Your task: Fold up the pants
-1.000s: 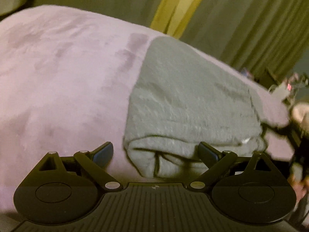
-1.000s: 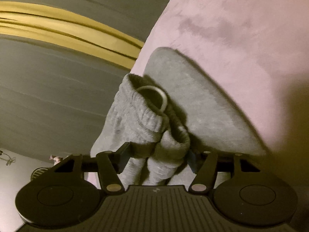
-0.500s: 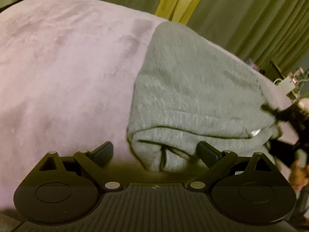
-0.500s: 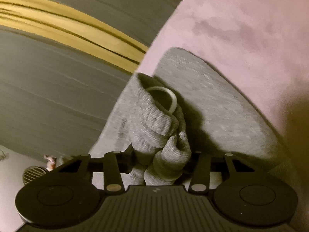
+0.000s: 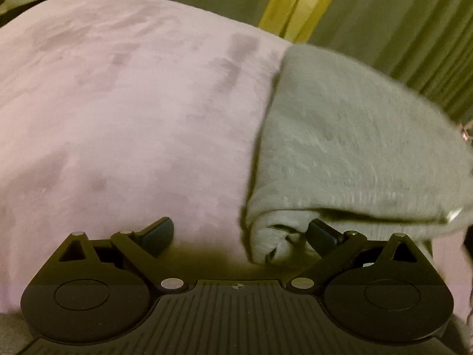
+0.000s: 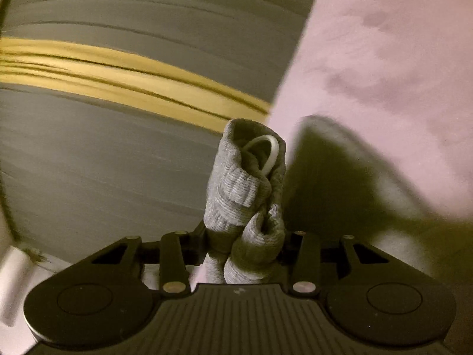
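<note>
Grey knit pants [image 5: 354, 153] lie folded on a pink blanket [image 5: 133, 118], right of centre in the left wrist view. My left gripper [image 5: 239, 232] is open at their near left corner. Its right finger [image 5: 323, 232] pokes into the rolled front edge, while the left finger rests on bare blanket. In the right wrist view my right gripper [image 6: 245, 245] is shut on a bunched ribbed end of the pants [image 6: 239, 189], which stands up between the jaws. A white drawstring loop [image 6: 273, 151] shows at its top. The fabric hides the pads.
Grey-green curtains [image 5: 399, 14] with a yellow strip [image 5: 295, 3] hang behind the bed. The blanket's edge [image 6: 295, 68] runs just beyond the right gripper. Pink blanket stretches wide to the left of the pants. A dark shadow [image 6: 354, 183] lies beside the held bunch.
The right jaws closed in on the ribbed bunch and raised it, so it now stands taller and narrower. In the left view the pants shifted right; that gripper stayed open.
</note>
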A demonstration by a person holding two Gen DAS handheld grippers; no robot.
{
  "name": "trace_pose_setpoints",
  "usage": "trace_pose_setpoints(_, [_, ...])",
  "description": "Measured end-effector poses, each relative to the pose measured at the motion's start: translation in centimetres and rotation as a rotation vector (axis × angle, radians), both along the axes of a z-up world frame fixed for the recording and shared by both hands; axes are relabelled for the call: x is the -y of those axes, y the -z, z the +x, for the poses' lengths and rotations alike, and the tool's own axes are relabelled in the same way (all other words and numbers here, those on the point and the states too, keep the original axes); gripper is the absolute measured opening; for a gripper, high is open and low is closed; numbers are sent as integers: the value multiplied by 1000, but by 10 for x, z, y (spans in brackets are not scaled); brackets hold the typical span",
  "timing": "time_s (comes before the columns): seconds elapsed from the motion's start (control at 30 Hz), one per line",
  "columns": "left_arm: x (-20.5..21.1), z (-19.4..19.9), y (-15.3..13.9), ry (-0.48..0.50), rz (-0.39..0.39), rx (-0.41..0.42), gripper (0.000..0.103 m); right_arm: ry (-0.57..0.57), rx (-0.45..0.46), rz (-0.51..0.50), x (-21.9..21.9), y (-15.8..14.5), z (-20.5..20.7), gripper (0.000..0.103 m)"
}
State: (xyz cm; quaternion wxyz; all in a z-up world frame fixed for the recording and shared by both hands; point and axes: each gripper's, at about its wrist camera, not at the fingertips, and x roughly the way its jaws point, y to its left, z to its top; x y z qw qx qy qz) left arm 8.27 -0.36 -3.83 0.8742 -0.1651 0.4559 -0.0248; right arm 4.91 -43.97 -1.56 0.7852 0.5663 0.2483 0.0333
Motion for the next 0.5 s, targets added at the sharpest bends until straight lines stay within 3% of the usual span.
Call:
trace_pose_setpoints(0.1, [-5,-2,-3,-12,-25,-24,101,-24,-234,-200,1,27,8,47])
trace_pose_setpoints(0.13, [-7,-2,-4,-21,-26,-43,99,-38,-271,-205,2,34,9,48])
trace_pose_setpoints(0.2, [-14,-6,-10,-46,-29,-46,99,-27,-253,-168,7,27,9,55])
trace_pose_setpoints(0.23, [-18,-8,-15,-58,-27,-36,99,-31,-257,-201,7,17,11,59])
trace_pose_setpoints(0.33, [-22,-14,-33,-72,26,39,99,-23,-229,-416,-4,-14,10,67])
trace_pose_setpoints(0.43, [-11,-8,-53,-22,103,123,99,21,-159,-598,-18,-40,10,76])
trace_pose_setpoints(0.5, [1,5,-58,26,127,143,99,11,-81,-650,-28,-53,10,81])
